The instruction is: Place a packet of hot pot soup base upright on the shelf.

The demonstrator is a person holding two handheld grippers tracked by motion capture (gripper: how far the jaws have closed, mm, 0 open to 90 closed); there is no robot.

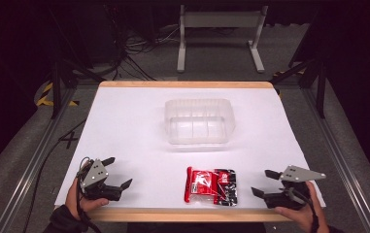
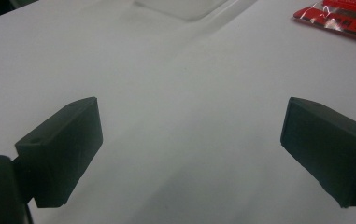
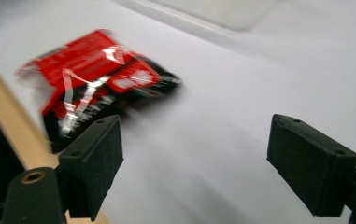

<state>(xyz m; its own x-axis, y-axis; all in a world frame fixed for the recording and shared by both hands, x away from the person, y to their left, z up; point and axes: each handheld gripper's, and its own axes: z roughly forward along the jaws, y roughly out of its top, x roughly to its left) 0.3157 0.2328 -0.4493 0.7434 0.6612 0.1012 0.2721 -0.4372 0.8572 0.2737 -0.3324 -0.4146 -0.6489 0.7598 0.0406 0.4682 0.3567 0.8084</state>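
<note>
High view puts your two grippers at the near corners of the white table [image 1: 124,126], with the red and black packet [image 1: 211,186] lying flat between them by the near edge and the clear plastic tub [image 1: 199,121] standing farther off, around the middle. Your right gripper [image 1: 264,183] has its jaws spread wide and aimed leftward at the packet — a likely setup for closing on its right edge, though nothing is gripped yet. Your left gripper [image 1: 117,172] is also spread apart and holds nothing; it sits well away from the packet, probably just waiting its turn.

In the right gripper view the packet [image 3: 96,79] is smeared by blur, so its printing can't be read. The left gripper view cuts off the packet [image 2: 341,18] at the top right corner and catches just a faint base of the tub [image 2: 185,7] — whether anything lies inside the tub is hard to make out.
</note>
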